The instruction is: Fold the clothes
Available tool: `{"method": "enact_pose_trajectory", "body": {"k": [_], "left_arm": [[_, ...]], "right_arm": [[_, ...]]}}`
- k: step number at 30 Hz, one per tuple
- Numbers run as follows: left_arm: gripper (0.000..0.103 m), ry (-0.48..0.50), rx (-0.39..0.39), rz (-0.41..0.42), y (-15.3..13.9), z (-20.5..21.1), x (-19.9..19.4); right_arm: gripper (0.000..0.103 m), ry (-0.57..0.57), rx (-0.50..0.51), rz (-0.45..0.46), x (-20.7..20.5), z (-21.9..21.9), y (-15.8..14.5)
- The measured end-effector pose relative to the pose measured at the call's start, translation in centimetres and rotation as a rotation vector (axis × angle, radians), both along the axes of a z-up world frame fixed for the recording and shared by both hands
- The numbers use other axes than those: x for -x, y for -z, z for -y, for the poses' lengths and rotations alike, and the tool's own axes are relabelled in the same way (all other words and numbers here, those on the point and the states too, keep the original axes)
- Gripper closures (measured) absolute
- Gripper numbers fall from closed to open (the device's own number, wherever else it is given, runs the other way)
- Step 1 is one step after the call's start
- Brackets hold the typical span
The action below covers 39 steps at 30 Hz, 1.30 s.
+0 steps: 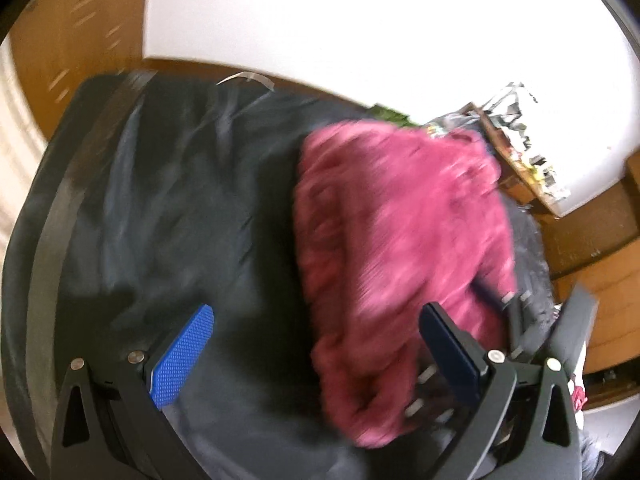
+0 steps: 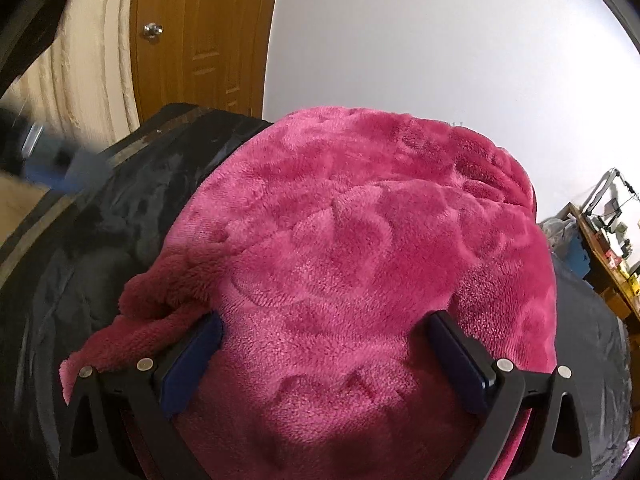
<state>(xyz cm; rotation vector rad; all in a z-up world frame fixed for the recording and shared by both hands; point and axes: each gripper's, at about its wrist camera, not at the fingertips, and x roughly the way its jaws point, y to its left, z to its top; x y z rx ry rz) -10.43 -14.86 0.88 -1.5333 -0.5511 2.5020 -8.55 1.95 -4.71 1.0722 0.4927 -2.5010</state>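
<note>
Right wrist view: the pink fleece garment (image 2: 360,260) fills the frame, a soft bundle lying on the dark cover (image 2: 80,280) of what looks like a bed.
Garment position: heaped toward the right of the dark cover (image 1: 160,220) in the left wrist view, where the pink fleece garment (image 1: 400,248) is blurred; folds cannot be counted there.
Long axis: runs roughly away from both cameras, near end at the tongs, far end toward the white wall (image 2: 440,40).
Right tongs (image 2: 326,354): jaws spread wide, straddling the near part of the fleece with fabric between the pads; nothing clamped.
Left tongs (image 1: 316,352): jaws spread wide and holding nothing; the textured blue pad (image 1: 182,356) hangs over bare cover, the other pad at the garment's near edge.
Key relation: the garment lies directly ahead of the right tongs, but ahead and to the right of the left tongs, so the right hand is judged nearer for the next grasp.
Loose edge: a floppy flap (image 2: 160,300) trails left of the right tongs, likely the next thing to tidy.
Counts: one garment, two tongs, one wooden door (image 2: 200,40), one cluttered shelf (image 2: 608,248).
</note>
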Motion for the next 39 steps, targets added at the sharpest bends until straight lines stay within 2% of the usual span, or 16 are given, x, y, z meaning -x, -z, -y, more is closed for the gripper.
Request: {"method": "enact_pose_trajectory", "body": {"k": [3,7,11,13,19,21,24,27,32,36,39], "left_arm": [[0.0,0.039,-0.012,-0.046,-1.4,-1.9,3.2],[0.0,0.077,-0.039,-0.044,-1.3,-3.8,7.1],[0.0,0.083,0.015,0.005,0.7,-5.0,9.7],[0.0,0.071,0.05,0.054,2.7,-5.4,11.0],[0.0,0.009,0.014,0.132,7.1,-4.5,12.6],[0.0,0.012,0.014,0.129,7.6,-4.4,12.8],[0.0,0.037,0.028,0.11,7.7,-4.4,12.8],[0.0,0.038,0.011,0.101,8.1,-4.3,12.6],[0.0,0.038,-0.018,0.09,8.5,-4.2,12.1],[0.0,0.045,-0.021,0.082,8.5,-4.1,11.8],[0.0,0.049,-0.027,0.077,8.5,-3.9,11.6]], "right_arm": [[0.0,-0.002,0.016,-0.001,-0.2,-0.4,0.0],[0.0,-0.007,0.038,-0.004,-0.3,-0.8,-0.1],[0.0,-0.01,0.052,-0.015,-0.5,-1.1,0.0],[0.0,-0.011,0.054,-0.02,-0.6,-1.0,0.0],[0.0,-0.024,0.067,-0.015,-0.4,-1.0,-0.1],[0.0,-0.032,0.075,-0.004,-0.3,-1.2,-0.2],[0.0,-0.092,0.109,0.064,0.4,-1.8,-1.1],[0.0,-0.149,0.179,0.153,1.6,-3.4,-3.3],[0.0,-0.064,0.223,0.102,6.3,-7.0,-7.9],[0.0,-0.026,0.235,0.14,11.5,-8.2,-8.1],[0.0,-0.047,0.28,0.243,14.3,-7.5,-7.1]]}}
